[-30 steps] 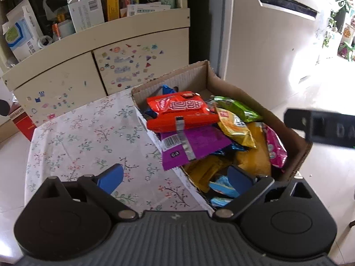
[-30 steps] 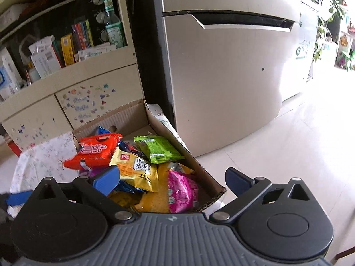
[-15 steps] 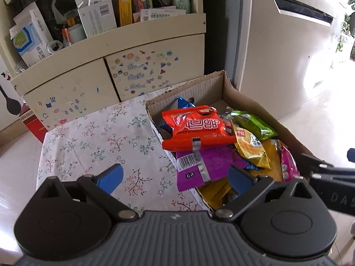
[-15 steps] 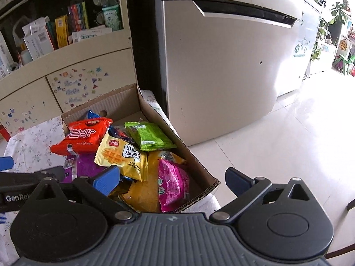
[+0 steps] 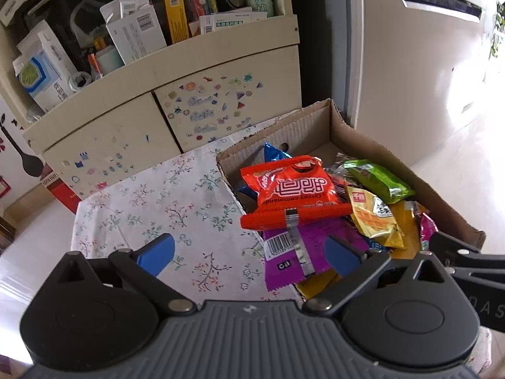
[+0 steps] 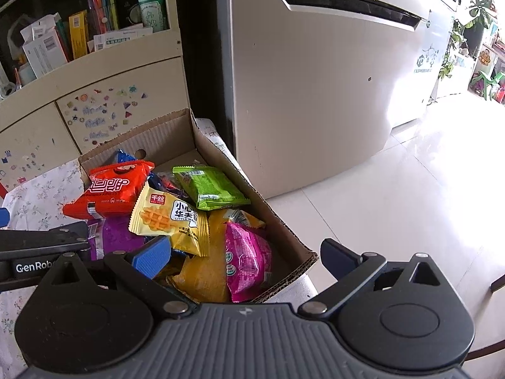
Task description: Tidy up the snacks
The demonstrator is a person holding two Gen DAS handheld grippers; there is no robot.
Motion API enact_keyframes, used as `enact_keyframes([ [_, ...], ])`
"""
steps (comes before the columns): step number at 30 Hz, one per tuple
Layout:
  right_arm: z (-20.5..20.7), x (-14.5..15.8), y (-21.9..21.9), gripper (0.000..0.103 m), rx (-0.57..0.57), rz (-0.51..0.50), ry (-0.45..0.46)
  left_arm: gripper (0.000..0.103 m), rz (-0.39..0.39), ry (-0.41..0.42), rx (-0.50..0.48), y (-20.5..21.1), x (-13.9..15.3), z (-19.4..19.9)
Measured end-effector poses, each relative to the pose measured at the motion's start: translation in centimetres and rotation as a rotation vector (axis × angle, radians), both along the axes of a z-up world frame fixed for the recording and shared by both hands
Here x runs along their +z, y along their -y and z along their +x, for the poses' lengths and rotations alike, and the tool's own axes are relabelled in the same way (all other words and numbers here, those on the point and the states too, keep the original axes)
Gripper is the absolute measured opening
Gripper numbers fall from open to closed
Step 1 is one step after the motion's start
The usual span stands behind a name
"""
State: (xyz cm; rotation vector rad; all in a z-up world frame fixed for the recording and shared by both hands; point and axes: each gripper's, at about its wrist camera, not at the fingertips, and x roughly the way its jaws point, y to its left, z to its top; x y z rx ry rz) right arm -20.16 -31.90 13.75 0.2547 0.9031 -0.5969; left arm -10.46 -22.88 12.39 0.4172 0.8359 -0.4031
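A cardboard box (image 5: 372, 145) heaped with snack packets sits on a floral-clothed tabletop (image 5: 151, 202), filling the centre right of the left wrist view and the lower left of the right wrist view. An orange-red crisp packet (image 5: 293, 195) tops the pile, its near edge overhanging a purple packet (image 5: 303, 246) whose lower part juts past the box's front corner. A blue packet (image 5: 274, 154) behind it shows only a corner, and the orange packets at the bottom of the box are largely buried. Beside these lie a yellow waffle packet (image 6: 170, 218), a green packet (image 6: 211, 186) and a pink packet (image 6: 246, 259) whose lower end is cut off by the tool body. The left tongs (image 5: 249, 254) hover spread wide and hold nothing, one blue fingertip over the cloth, the other over the purple packet. The right tongs (image 6: 246, 255) hang equally wide and empty above the box's near right corner. Each tool's black arm intrudes at the other view's edge. A stickered cabinet (image 5: 221, 107) and a cluttered shelf (image 5: 142, 31) stand behind; a refrigerator (image 6: 315, 79) rises at right.
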Motion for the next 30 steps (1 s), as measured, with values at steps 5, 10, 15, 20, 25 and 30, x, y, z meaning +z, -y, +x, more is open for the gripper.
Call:
enact_keyframes([
  [5,0.3,-0.2,0.1,0.103,-0.012,0.005,-0.011,0.101,0.026,0.003,-0.008,0.4,-0.1,0.3],
  [10,0.6,-0.3,-0.1,0.103,-0.022,0.007,-0.016,0.101,0.035,0.004,-0.015,0.5,-0.2,0.6],
  [15,0.8,-0.5,0.0,0.103,-0.028,0.003,-0.025,0.101,0.029,-0.025,-0.01,0.5,-0.4,1.1],
  [20,1.0,-0.7,0.0,0.103,-0.033,0.005,-0.037,0.1,0.031,-0.045,-0.008,0.6,-0.8,1.4],
  [25,1.4,-1.0,0.0,0.103,-0.036,0.01,-0.047,0.1,0.04,-0.051,-0.009,0.7,-1.1,1.6],
  [30,1.6,-1.0,0.0,0.103,-0.036,0.011,-0.048,0.1,0.028,-0.076,-0.002,0.6,-1.3,2.2],
])
